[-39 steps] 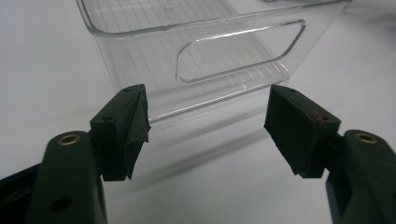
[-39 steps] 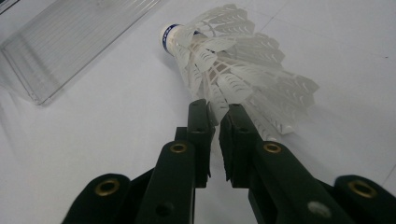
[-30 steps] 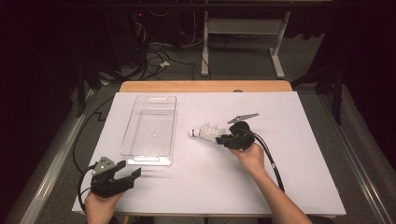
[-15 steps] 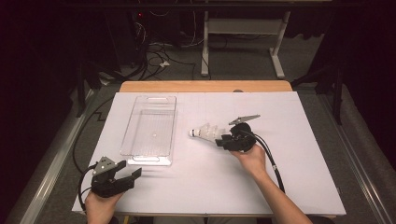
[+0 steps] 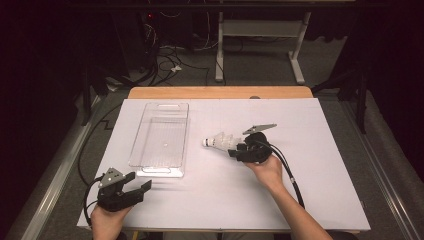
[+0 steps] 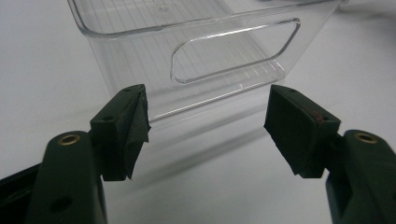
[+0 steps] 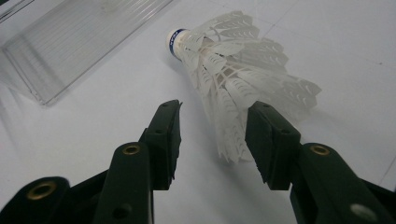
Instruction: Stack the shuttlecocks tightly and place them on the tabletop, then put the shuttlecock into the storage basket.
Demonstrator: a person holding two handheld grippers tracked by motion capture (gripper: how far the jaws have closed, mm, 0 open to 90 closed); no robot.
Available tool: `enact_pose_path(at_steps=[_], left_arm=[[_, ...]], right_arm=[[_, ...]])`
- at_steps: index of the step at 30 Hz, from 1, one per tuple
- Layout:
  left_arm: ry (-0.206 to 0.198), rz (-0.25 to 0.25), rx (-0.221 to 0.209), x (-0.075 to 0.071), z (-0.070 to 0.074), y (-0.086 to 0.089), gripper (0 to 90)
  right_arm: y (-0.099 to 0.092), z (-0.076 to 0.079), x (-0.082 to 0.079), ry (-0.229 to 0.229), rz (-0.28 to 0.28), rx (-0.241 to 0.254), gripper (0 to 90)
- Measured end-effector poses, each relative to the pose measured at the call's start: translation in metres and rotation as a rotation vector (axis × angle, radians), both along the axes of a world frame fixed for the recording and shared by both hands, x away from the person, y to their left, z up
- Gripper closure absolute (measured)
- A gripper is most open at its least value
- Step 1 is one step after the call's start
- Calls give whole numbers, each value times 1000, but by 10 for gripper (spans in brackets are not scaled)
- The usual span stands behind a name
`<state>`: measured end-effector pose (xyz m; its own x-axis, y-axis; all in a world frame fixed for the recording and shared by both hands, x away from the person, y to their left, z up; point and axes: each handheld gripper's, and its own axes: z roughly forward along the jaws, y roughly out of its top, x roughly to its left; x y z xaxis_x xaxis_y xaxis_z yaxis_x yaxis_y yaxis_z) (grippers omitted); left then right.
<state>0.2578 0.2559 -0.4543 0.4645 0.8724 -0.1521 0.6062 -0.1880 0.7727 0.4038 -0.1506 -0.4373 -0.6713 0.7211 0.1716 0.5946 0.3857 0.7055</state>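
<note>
A white feathered shuttlecock (image 5: 218,141) (image 7: 233,70) lies on its side on the white table, its cork tip with a blue band pointing towards the clear plastic bin (image 5: 145,135) (image 7: 70,42). My right gripper (image 5: 235,148) (image 7: 215,116) is at the skirt end. Its jaws have just been opening and stand apart, with the skirt's edge between them beside one pad and a gap to the other. My left gripper (image 5: 140,181) (image 6: 208,121) rests near the table's front left corner, open and holding nothing, facing the bin's handle cut-out (image 6: 233,53).
The white table top (image 5: 325,150) has a wooden strip (image 5: 220,92) along its far edge. Cables trail from both grippers off the front. Beyond the table are a dark floor with cables (image 5: 165,60) and a white stand's legs (image 5: 260,40).
The right gripper's jaws have spread apart at the shuttlecock's skirt. Both hands have kept their places, and the bin has not moved.
</note>
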Motion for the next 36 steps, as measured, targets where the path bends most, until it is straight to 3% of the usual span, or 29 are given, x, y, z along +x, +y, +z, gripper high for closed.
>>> enact_pose_path(at_steps=[36], left_arm=[[5, 6, 11, 1, 0, -2, 315]], right_arm=[[19, -10, 18, 5, -9, 13, 566]])
